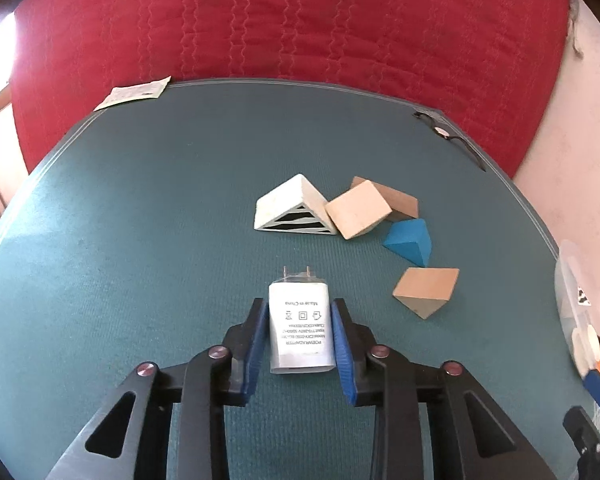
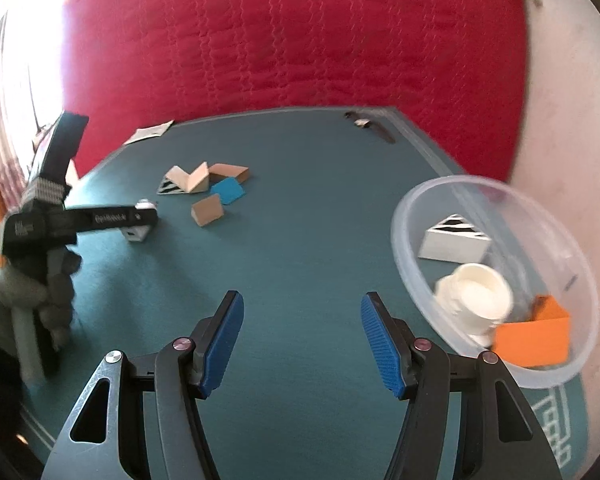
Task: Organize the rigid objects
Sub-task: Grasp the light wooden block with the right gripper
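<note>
My left gripper (image 1: 298, 305) is shut on a white power adapter (image 1: 300, 328), one blue pad against each of its sides, prongs pointing away, low over the green mat (image 1: 140, 240). Beyond it lie a zebra-striped white prism (image 1: 292, 208), a cream cube (image 1: 358, 210), a tan block (image 1: 400, 200), a blue wedge (image 1: 408, 240) and a tan wedge (image 1: 426, 290). My right gripper (image 2: 302, 300) hovers open over bare mat, nothing between its pads. Right of it stands a clear plastic bowl (image 2: 420, 200) holding a striped white prism (image 2: 452, 244), a white round piece (image 2: 476, 296) and an orange block (image 2: 536, 336).
Black glasses (image 1: 448, 136) lie at the mat's far right corner and a paper slip (image 1: 134, 92) at its far left edge. A red quilt (image 1: 300, 20) rises behind the mat, a pale wall (image 1: 572, 120) on the right. A gloved hand (image 2: 20, 292) holds the left gripper.
</note>
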Tool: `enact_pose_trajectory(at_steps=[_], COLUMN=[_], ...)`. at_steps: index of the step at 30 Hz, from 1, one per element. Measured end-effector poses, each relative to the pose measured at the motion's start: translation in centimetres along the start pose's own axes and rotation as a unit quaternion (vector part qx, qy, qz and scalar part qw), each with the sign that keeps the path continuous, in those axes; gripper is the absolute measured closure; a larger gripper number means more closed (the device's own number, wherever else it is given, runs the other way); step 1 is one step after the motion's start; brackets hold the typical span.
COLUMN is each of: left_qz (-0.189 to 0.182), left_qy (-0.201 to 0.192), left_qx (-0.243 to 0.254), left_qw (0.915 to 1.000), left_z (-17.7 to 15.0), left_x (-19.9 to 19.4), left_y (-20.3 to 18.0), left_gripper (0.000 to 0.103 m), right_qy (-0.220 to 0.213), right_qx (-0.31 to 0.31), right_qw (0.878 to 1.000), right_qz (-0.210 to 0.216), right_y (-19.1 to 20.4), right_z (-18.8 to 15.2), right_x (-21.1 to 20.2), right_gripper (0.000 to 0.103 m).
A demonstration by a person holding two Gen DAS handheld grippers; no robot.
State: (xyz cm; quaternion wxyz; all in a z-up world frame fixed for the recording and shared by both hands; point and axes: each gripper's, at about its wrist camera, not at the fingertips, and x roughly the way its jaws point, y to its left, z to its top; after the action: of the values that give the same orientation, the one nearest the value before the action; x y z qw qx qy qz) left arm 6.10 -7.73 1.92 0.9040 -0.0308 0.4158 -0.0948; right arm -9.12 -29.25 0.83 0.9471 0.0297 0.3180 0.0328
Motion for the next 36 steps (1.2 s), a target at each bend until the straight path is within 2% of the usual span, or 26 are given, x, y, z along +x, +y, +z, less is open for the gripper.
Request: enact_pose_trajectory(at_steps=[7, 12, 18, 26, 29, 31, 36], left_qz=[0.007, 0.016, 0.033, 0.036, 0.037, 0.039, 0.040], left_qy=[-0.013, -0.027, -0.029, -0.032, -0.031, -0.031, -0.030], left_qx=[0.003, -0.001, -0.016, -0.036, -0.041, -0.041, -0.041], left_qw=[0.9999, 0.9995, 0.9989, 0.9982, 0.9980, 0.9979, 0.9979], left_z=[-0.5, -0.7, -0.6, -0.5, -0.5, -0.5, -0.5], left_x=[-0.7, -1.2, -1.1, -1.1, -1.1, -1.2, -1.2], left_y=[-0.2, 0.0, 0.4, 0.9, 1.1, 1.1, 1.1], left_gripper=[0.070, 0.070, 0.070, 0.070, 0.070, 0.070, 0.070], right_qy=[0.028, 0.050, 0.067, 0.069, 0.068, 0.073, 0.075], right_qx=[-0.013, -0.007, -0.029, -0.037, -0.054, -0.066, -0.081], right_qw=[0.997, 0.993, 0.992, 0.990, 0.989, 0.988, 0.987], right_qz=[0.072, 0.103, 0.105, 0.114, 0.117, 0.120, 0.115], right_y=[1.9, 3.0, 4.6, 5.7, 6.5, 7.2, 8.3], right_z=[3.1, 4.7, 6.0, 7.6, 7.9, 8.0, 8.1], right_x=[3.6, 6.7, 10.5, 13.0, 13.5, 13.9, 14.2], right_gripper=[0.041, 0.041, 0.045, 0.048, 0.052, 0.059, 0.064])
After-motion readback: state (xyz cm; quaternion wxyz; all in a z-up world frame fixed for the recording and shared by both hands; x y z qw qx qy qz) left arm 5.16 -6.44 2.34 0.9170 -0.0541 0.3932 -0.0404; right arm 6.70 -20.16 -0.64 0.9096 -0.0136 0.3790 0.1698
